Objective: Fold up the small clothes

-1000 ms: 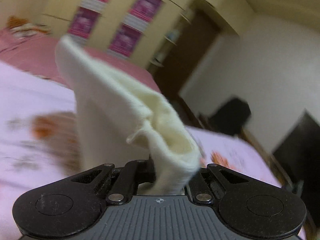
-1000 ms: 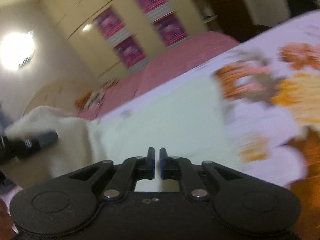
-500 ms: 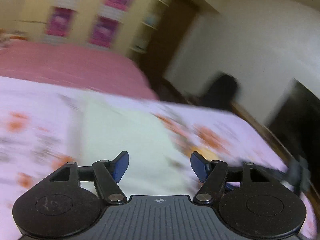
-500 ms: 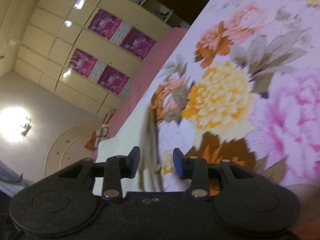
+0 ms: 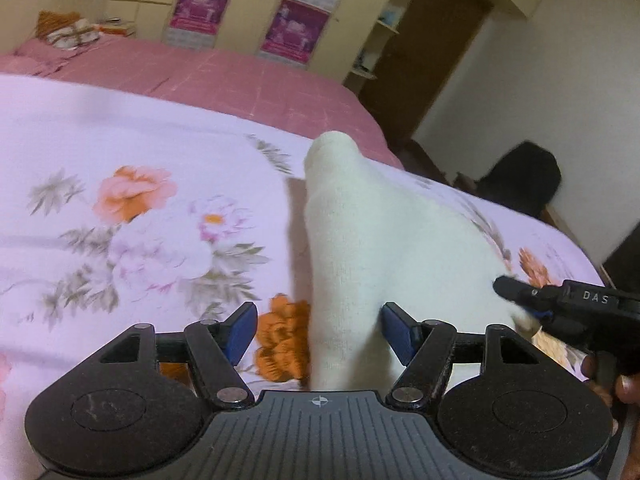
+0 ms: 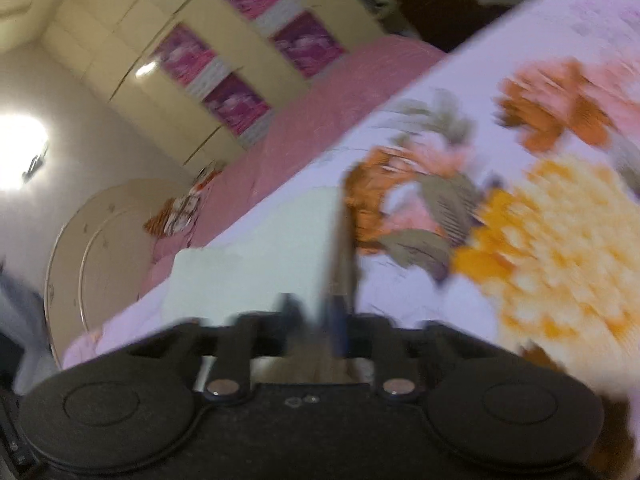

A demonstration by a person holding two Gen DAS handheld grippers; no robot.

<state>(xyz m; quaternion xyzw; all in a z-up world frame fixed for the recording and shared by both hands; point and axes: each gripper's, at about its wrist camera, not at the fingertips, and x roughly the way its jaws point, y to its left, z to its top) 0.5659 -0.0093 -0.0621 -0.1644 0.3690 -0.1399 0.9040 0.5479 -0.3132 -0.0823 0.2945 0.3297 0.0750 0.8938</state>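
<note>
A: Right now the cream garment [image 5: 360,232] is lying on the floral bedspread [image 5: 132,216], part of it humping up in a soft ridge that is running away from the left wrist camera.

B: So it is no longer hanging from the left gripper [image 5: 316,330]?

A: No. A second ago that gripper was pinching a bunched fold in the air; now its jaws are standing wide, with the near end of the cloth lying between the blue pads [image 5: 240,330] and neither pad pressing on it.

B: And the right gripper [image 5: 506,288]?

A: It is coming in from the right side, its tip sitting at the cloth's right edge. In its own blurred view the jaws have just been closing and are standing narrow, with the garment's edge [image 6: 336,272] running in between them; I judge it is pinching that edge, though the smear is making contact hard to confirm.

B: What is that meaning for the fold?

A: I think one lay-down is finished and a fresh grasp is starting. The ridge is still needing to be flattened or carried over.

B: Anything else around?

A: Only the pink mattress [image 5: 240,76] behind, and the wardrobe [image 5: 256,4].
</note>
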